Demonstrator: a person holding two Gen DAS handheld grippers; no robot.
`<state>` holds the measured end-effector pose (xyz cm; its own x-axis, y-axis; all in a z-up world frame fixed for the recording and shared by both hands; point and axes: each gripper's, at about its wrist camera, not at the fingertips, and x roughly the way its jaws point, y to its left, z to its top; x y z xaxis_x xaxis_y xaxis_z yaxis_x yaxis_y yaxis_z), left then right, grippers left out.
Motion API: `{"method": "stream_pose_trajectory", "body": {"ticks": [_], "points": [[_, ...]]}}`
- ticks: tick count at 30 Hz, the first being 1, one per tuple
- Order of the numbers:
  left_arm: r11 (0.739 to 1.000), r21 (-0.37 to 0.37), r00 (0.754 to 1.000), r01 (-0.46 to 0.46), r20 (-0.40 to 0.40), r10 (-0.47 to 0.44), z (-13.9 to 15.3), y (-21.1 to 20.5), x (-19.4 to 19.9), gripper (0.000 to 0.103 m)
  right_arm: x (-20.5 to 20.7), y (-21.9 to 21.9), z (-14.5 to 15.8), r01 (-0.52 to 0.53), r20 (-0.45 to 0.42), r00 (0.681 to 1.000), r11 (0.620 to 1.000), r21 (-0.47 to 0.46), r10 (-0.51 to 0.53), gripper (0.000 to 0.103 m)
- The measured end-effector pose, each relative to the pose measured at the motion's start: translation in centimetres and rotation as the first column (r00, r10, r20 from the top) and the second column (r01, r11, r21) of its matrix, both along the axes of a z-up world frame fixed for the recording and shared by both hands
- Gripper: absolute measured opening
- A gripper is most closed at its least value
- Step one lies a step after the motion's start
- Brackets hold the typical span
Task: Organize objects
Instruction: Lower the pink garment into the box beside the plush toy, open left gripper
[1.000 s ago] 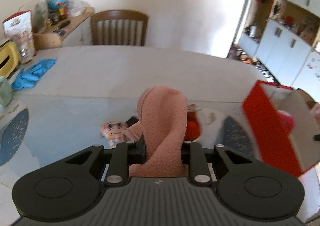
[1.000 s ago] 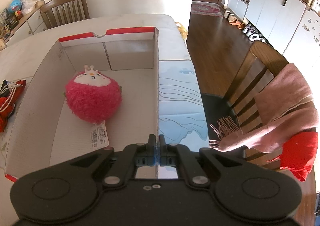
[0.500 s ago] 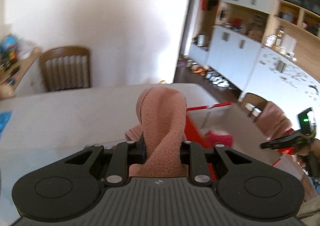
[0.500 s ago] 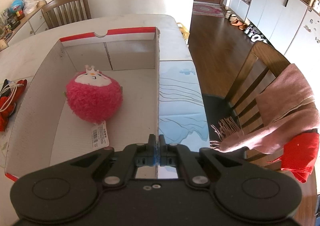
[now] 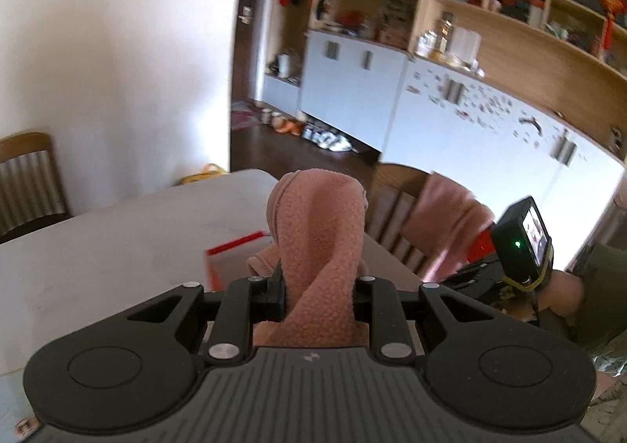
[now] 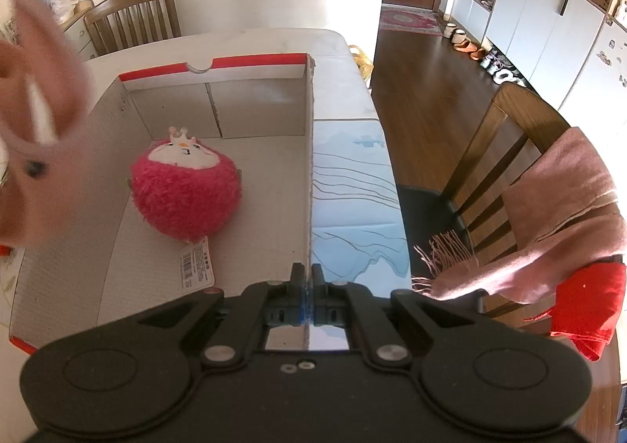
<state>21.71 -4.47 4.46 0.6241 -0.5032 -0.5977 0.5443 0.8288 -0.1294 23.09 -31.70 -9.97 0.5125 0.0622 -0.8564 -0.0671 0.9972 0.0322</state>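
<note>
Pink fleece plush [image 5: 319, 243], soft, nubbly, twisted, folded

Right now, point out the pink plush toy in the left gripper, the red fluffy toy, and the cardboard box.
pink plush toy [image 5: 319, 243], left wrist view, its fleecy middle.
red fluffy toy [image 6: 184, 196], right wrist view, its fuzzy body.
cardboard box [image 6: 250, 100], right wrist view, its far inner wall.

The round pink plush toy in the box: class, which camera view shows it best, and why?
The right wrist view. There the pink plush toy sits whole and sharp inside the cardboard box, face and tag showing. The left wrist view shows none of it; only the box's red corner appears.
</note>
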Motion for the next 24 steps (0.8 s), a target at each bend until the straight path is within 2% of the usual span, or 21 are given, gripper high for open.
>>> {"method": "stream_pose_trajectory", "body": {"ticks": [5, 9, 16, 24], "points": [[0.997, 0.013, 0.996, 0.078, -0.039, -0.077, -1.8, -3.9, 1.0, 0.021, 0.0, 0.0, 0.0, -0.001, 0.001, 1.0, 1.0, 0.001, 0.001, 0.002], [0.991, 0.03, 0.986, 0.128, -0.107, -0.124, -4.1, -6.4, 1.4, 0.021, 0.1, -0.1, 0.0, 0.001, 0.0, 1.0, 1.0, 0.006, -0.001, 0.002], [0.976, 0.117, 0.965, 0.185, -0.209, -0.158, -8.6, -8.5, 1.6, 0.021, 0.2, 0.0, 0.0, 0.001, -0.002, 1.0, 1.0, 0.003, -0.001, 0.002], [0.939, 0.227, 0.94, 0.257, -0.285, -0.188, -12.4, -10.2, 2.6, 0.021, 0.1, 0.0, 0.1, 0.006, -0.003, 1.0, 1.0, 0.004, -0.006, 0.002]]}}
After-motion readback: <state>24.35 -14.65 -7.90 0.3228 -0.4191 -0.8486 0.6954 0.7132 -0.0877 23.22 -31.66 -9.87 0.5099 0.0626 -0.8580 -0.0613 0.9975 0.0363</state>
